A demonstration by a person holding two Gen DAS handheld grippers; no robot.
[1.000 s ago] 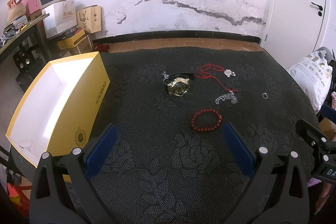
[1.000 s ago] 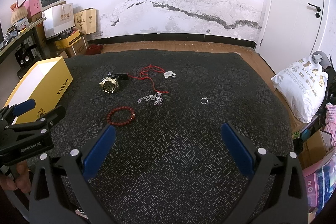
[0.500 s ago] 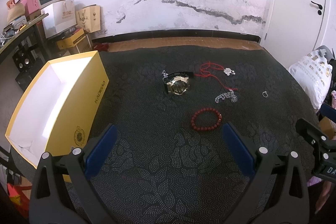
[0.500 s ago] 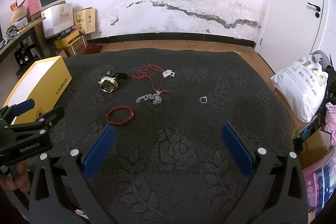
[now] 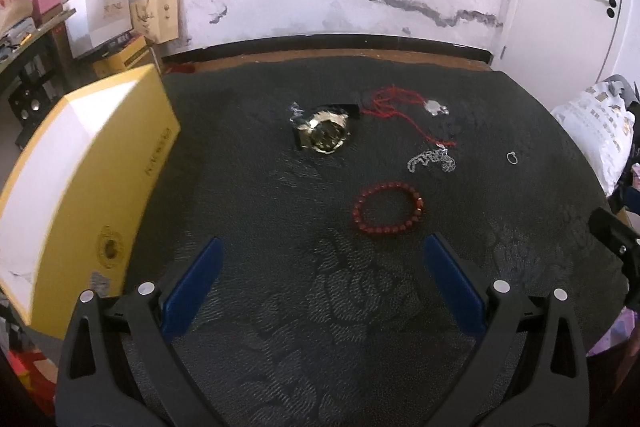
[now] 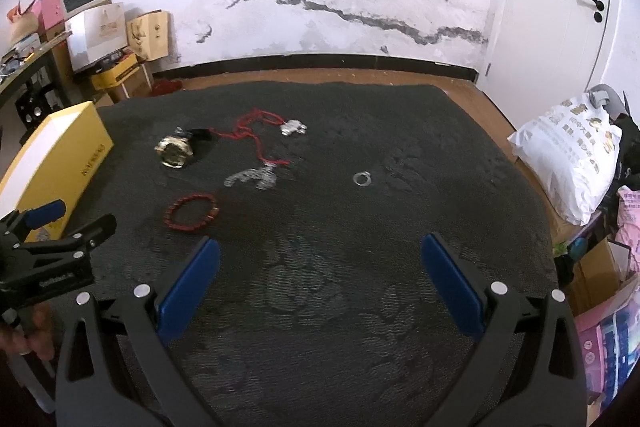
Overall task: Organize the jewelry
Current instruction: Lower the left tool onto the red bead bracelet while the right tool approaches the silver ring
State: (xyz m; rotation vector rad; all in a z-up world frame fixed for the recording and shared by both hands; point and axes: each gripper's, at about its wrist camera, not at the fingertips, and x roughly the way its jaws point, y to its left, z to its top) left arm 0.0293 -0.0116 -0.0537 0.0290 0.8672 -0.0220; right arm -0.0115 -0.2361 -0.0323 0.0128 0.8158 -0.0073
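Observation:
Jewelry lies scattered on a dark patterned cloth (image 5: 320,307). A gold watch (image 5: 324,135) (image 6: 175,150) sits furthest left, with a red cord necklace (image 5: 394,109) (image 6: 250,131) and its silver pendant (image 6: 293,127) beside it. Nearer are a silver chain (image 5: 432,159) (image 6: 254,178), a red bead bracelet (image 5: 387,207) (image 6: 192,211) and a small ring (image 5: 512,157) (image 6: 362,179). An open yellow box (image 5: 80,187) (image 6: 52,163) with a white inside stands at the left. My left gripper (image 5: 320,287) is open, short of the bracelet. My right gripper (image 6: 320,283) is open over bare cloth.
Paper bags and boxes (image 6: 120,39) crowd a shelf and the floor at the back left. A white sack (image 6: 568,163) and packages lie off the cloth's right edge. A white door (image 6: 560,7) stands at the right. A hand (image 6: 24,331) holds the left gripper's handle.
Both views have crept slightly forward and are a little blurred. The jewelry and the box lie where they were, and both grippers stay open.

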